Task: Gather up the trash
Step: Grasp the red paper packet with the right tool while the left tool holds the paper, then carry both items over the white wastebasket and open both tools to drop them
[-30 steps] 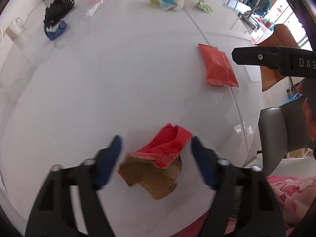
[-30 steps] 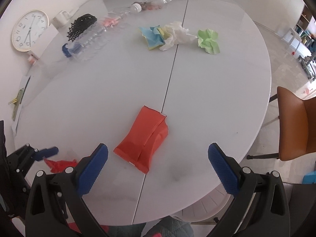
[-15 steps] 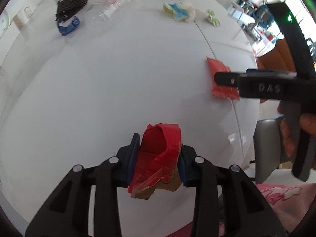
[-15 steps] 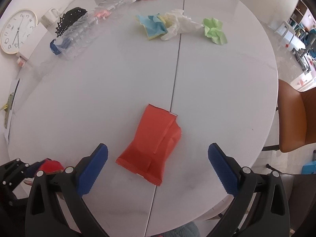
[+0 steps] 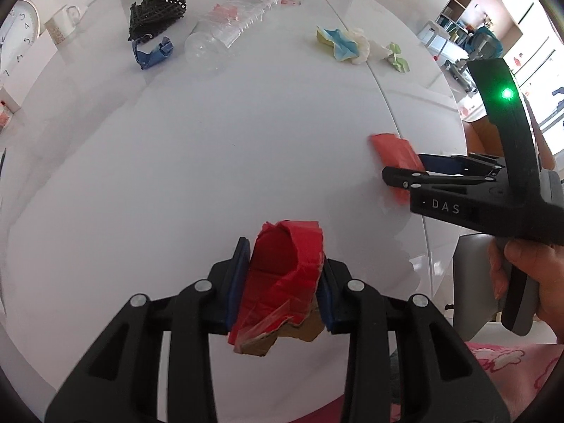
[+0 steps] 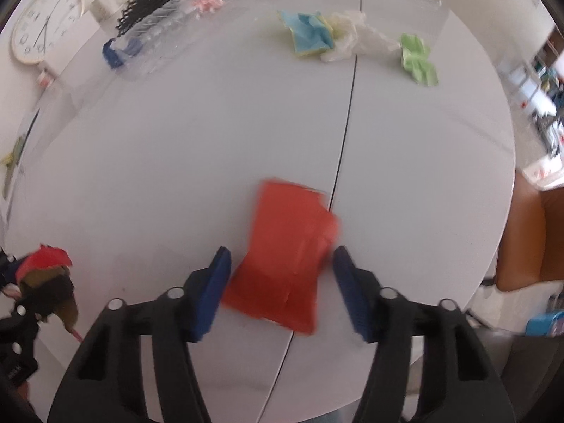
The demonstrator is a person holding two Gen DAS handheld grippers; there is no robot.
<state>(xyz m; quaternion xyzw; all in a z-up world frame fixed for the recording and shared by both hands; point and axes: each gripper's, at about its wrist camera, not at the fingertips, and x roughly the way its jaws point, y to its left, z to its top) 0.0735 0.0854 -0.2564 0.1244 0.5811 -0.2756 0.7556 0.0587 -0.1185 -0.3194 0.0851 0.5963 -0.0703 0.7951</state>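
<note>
My left gripper (image 5: 282,282) is shut on a crumpled red and brown cardboard scrap (image 5: 282,289) and holds it above the white round table (image 5: 176,176); the scrap also shows at the left edge of the right wrist view (image 6: 46,264). My right gripper (image 6: 282,282) has its jaws partly closed around a flat orange-red packet (image 6: 285,253) that lies on the table, with the pads (image 6: 218,282) close to its sides. In the left wrist view the packet (image 5: 391,151) lies at the right under the right gripper (image 5: 405,172).
At the far side lie a clear plastic bottle (image 5: 225,35), a black net (image 5: 155,14), a blue scrap (image 5: 151,53), blue, white and green crumpled papers (image 6: 313,33) (image 6: 419,60). A clock (image 6: 38,23) leans on the wall. An orange chair (image 6: 528,239) stands at the right.
My left gripper closed on the red and brown scrap and lifted it. My right gripper came down over the orange-red packet and its jaws narrowed around it.
</note>
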